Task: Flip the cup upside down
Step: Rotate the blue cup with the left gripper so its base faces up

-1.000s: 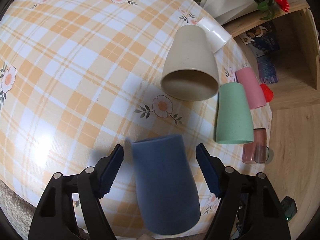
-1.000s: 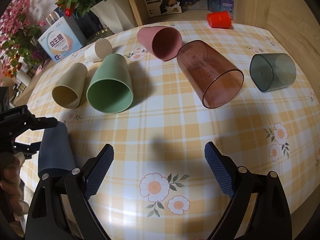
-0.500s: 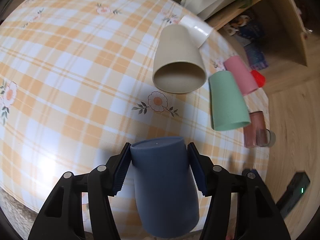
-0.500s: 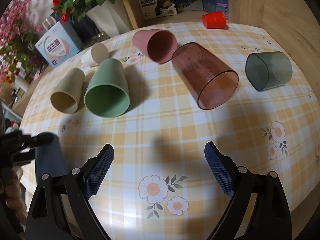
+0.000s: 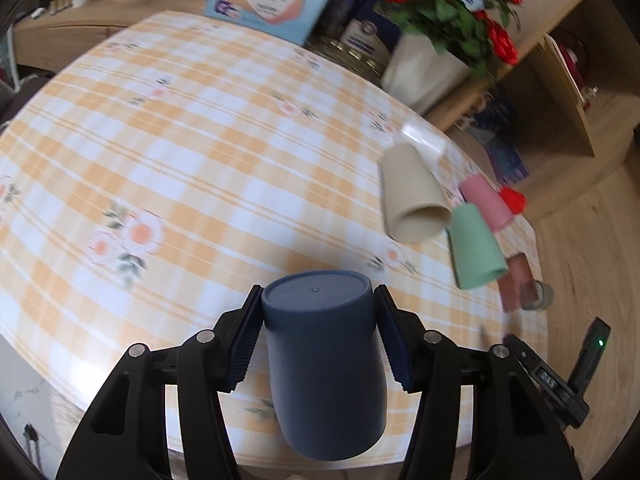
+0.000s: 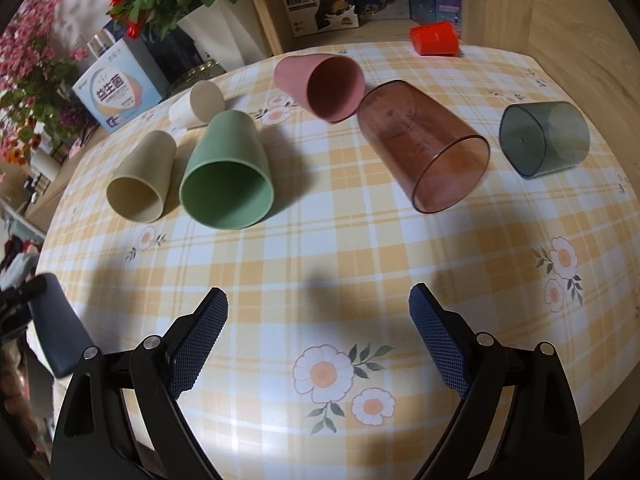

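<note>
My left gripper [image 5: 316, 334] is shut on a dark blue cup [image 5: 324, 364], clamped near its closed base, which points away from me. The cup is lifted off the checked tablecloth [image 5: 200, 168] near the table's front edge. The same blue cup [image 6: 60, 332] shows at the far left of the right wrist view, tilted, held by the left gripper. My right gripper [image 6: 318, 340] is open and empty above the tablecloth [image 6: 340, 240].
Several cups lie on their sides: beige [image 6: 142, 178], green [image 6: 228, 176], pink [image 6: 324, 84], white [image 6: 196, 106], clear brown [image 6: 424, 144], clear grey [image 6: 544, 138]. A red cup [image 6: 434, 38], boxes and a flower vase [image 5: 424, 68] stand behind the table.
My left gripper closed on the blue cup, lifted it off the table and tipped upward. The right gripper has barely moved.
</note>
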### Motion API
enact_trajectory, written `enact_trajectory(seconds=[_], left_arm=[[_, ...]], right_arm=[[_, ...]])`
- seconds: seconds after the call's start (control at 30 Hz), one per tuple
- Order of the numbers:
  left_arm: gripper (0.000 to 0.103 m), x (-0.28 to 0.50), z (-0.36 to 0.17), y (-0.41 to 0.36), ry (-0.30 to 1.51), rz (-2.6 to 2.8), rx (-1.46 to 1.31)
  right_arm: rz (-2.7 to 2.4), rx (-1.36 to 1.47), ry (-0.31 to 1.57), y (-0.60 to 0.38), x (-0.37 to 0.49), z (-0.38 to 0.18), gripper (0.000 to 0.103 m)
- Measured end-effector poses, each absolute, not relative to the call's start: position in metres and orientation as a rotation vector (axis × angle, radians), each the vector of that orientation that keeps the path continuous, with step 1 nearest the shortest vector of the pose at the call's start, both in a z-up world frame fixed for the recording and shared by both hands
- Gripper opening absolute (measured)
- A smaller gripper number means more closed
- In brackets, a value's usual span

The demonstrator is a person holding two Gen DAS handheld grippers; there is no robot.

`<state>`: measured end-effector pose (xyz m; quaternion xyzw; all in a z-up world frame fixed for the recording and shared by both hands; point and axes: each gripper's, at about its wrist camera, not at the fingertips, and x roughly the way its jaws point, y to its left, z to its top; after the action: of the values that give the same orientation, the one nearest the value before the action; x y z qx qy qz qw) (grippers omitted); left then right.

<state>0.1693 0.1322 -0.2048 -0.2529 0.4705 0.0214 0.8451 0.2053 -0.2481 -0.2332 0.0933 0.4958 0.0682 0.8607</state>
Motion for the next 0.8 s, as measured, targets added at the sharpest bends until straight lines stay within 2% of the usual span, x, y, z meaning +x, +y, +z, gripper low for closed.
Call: enact_trajectory(seconds=[0.47,0.8], left_arm=[[0.053,0.209,-0.188,0.179,0.891,0.158,-0.405],[0.053,0.219,-0.183,0.158,0.824,0.197,-0.233]], right_arm=[[0.140,0.188,1.035,-0.245,0.202,-0.229,0.089],[0.126,0.198,1.039,-0.249,0.202,-0.230,0.089]])
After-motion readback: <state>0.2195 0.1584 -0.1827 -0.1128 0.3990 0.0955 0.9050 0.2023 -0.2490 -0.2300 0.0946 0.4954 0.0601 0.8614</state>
